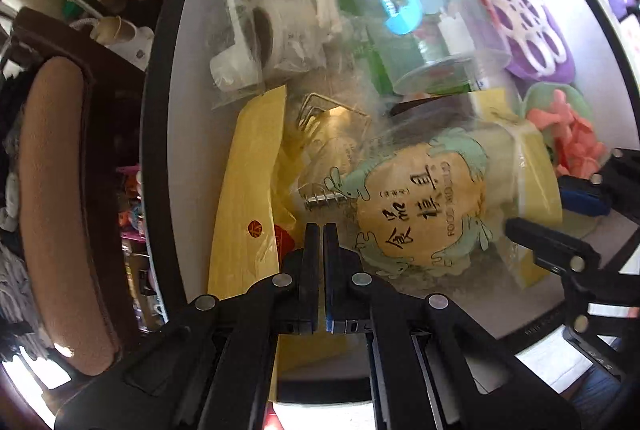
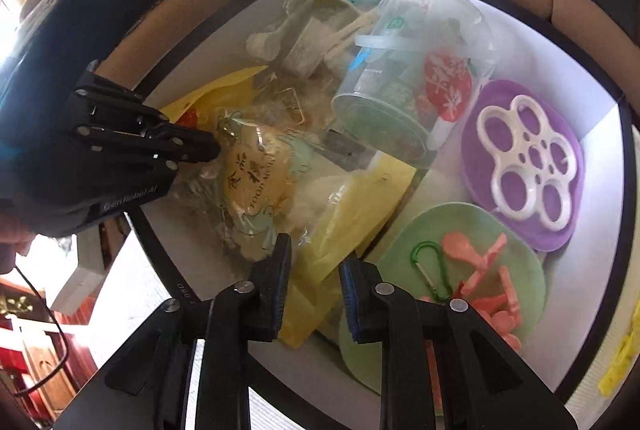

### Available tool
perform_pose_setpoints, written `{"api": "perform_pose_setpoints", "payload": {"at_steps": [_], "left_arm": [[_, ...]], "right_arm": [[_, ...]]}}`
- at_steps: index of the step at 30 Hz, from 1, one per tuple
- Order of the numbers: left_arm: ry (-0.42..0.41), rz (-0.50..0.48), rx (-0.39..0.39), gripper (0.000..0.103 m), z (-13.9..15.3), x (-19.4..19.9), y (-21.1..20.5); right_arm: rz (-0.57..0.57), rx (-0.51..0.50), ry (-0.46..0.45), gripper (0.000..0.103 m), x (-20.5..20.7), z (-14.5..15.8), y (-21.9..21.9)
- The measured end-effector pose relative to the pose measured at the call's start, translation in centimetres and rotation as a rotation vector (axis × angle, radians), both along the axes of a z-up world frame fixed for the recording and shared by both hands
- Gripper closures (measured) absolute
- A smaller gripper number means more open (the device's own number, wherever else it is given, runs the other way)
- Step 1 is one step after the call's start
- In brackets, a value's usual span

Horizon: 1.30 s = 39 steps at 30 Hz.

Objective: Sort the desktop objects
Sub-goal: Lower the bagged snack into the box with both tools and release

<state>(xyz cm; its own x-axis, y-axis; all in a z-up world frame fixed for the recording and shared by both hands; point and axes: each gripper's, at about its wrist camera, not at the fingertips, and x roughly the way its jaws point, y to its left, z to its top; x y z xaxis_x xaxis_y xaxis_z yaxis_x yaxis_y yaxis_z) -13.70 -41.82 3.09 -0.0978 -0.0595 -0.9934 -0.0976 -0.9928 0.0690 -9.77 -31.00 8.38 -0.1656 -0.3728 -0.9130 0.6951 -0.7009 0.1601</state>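
Observation:
A clear plastic bag with a round tan printed badge [image 1: 420, 213] lies among clutter in a white box with a black rim [image 1: 160, 101]. My left gripper [image 1: 323, 230] is shut, its tips at the bag's near edge beside a small metal spring; whether it pinches the film I cannot tell. In the right wrist view the left gripper [image 2: 212, 149] meets the same bag [image 2: 256, 181]. My right gripper [image 2: 314, 278] is open above a yellow bag [image 2: 344, 222]; it also shows in the left wrist view [image 1: 560, 213].
A clear lidded tub [image 2: 404, 77] lies on its side behind the bag. A purple plate with a white ring tray [image 2: 524, 165] and a green plate with pink pieces and a carabiner [image 2: 472, 262] sit right. A yellow envelope [image 1: 248, 197] lies left.

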Motion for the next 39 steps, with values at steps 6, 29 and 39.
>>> {"api": "perform_pose_setpoints", "payload": {"at_steps": [6,29,39], "left_arm": [[0.122,-0.009,0.12,0.09,6.4,2.9,-1.5],[0.039,0.03,0.084,0.076,4.7,2.8,-1.5],[0.145,0.077,0.024,0.043,8.3,6.1,-1.1]], "right_arm": [[0.022,0.026,0.032,0.076,1.3,1.8,1.3],[-0.05,-0.146,-0.046,0.08,1.2,1.5,1.6],[-0.119,-0.117,0.032,0.045,2.0,3.6,2.6]]}}
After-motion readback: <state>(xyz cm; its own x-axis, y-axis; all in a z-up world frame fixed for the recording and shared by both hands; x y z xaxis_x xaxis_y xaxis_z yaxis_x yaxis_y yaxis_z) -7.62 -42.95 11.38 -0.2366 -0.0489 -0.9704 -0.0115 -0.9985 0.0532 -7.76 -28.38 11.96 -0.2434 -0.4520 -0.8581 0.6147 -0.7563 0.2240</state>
